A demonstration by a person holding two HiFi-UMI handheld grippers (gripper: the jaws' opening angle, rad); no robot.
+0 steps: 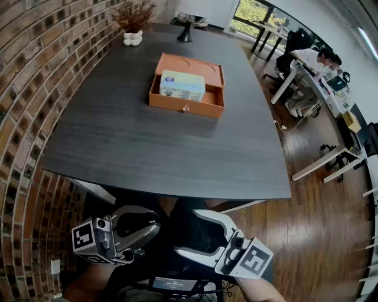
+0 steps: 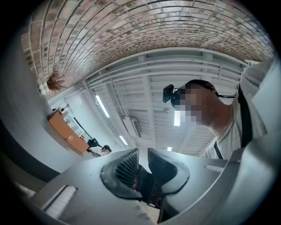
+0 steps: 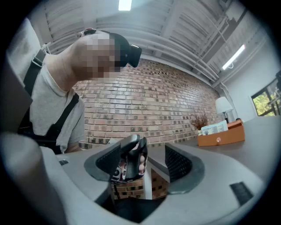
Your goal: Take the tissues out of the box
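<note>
Items before me:

- One dark wood-grain table (image 1: 147, 141), long, its far end toward the windows (image 1: 254, 12).
- Brick wall (image 1: 35, 76) on my left, close along the table's edge, with a white wall socket (image 1: 55, 266) low on it.
- Dried plant (image 1: 133, 13) in a lumpy white vase (image 1: 132, 39), at the table's far left corner.
- Black lamp foot (image 1: 185, 34), near the vase at the far end. The right gripper view shows a white shade (image 3: 223, 105).
- Plank floor (image 1: 307, 236) on my right.
- White desks (image 1: 307, 79) beyond it, with people seated (image 1: 323, 56) there.
</note>
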